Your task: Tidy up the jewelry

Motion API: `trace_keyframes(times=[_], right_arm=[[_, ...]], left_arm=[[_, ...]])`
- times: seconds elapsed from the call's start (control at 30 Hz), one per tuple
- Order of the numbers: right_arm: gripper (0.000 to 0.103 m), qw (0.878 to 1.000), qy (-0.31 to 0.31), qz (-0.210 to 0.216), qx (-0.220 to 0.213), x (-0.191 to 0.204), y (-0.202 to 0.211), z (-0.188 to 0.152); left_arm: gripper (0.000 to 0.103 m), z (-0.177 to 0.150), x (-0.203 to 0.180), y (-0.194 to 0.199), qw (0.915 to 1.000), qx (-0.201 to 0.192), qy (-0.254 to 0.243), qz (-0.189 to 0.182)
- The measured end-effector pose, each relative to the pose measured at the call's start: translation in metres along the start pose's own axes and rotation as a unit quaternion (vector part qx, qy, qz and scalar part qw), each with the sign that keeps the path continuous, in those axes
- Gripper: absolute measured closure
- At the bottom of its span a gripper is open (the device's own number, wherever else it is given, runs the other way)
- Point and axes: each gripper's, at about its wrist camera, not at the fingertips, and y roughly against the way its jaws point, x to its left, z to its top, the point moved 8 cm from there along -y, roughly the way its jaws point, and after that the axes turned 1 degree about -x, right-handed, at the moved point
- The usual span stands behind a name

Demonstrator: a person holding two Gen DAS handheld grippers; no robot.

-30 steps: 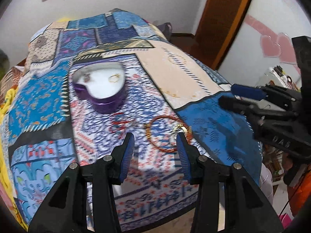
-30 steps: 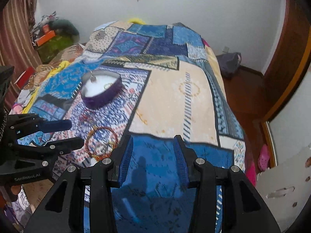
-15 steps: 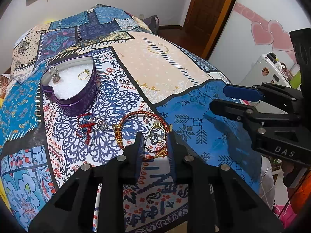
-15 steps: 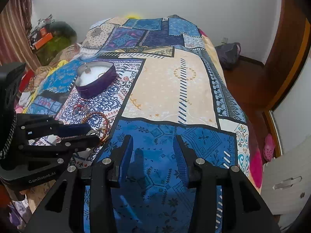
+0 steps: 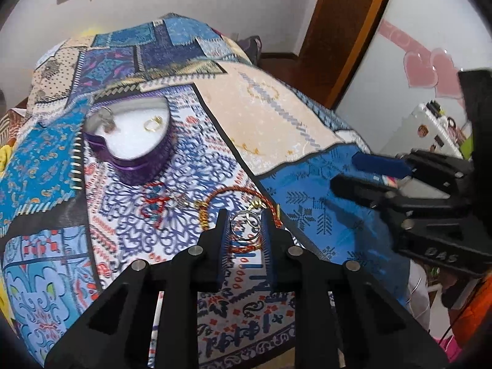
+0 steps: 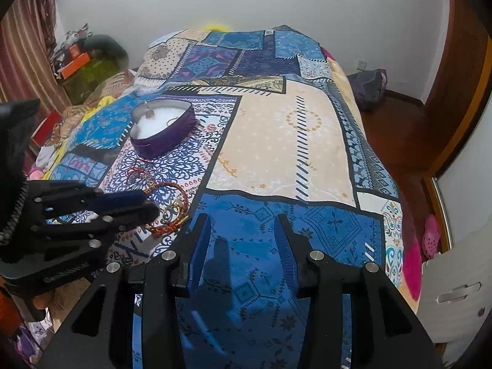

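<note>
On the patchwork bed [image 6: 276, 141], the purple heart-shaped tin [image 5: 135, 141] holds a gold ring [image 5: 152, 122] and a silver charm [image 5: 106, 120], while the left claw [image 5: 246, 230] pinches a silver ring [image 5: 246, 229] and the right claw [image 6: 243, 240] gapes wide, holding nothing.

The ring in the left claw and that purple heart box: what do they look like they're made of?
Ring: looks like polished silver-toned metal, thin and catching bright glints; which metal can't be told. Purple heart box: probably thin metal tin with a glossy purple finish, given the shiny silver rim and sheen on the wall; its white lining looks soft, maybe foam or fabric.
</note>
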Motion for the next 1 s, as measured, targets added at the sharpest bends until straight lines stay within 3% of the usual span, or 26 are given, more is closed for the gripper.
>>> trace_keyframes(times=[0.23, 0.73, 1.0], right_arm=[[0.064, 0.999, 0.004, 0.029, 0.023, 0.019, -0.018, 0.002], [0.064, 0.995, 0.059, 0.055, 0.059, 0.061, -0.048, 0.018], [0.064, 0.994, 0.084, 0.032, 0.069, 0.06, -0.042, -0.007]], left_arm=[[0.084, 0.003, 0.029, 0.024, 0.999, -0.031, 0.016, 0.028], [0.084, -0.009, 0.078, 0.03, 0.9964, -0.041, 0.059, 0.045], [0.084, -0.016, 0.08, 0.03, 0.9964, -0.04, 0.066, 0.037]])
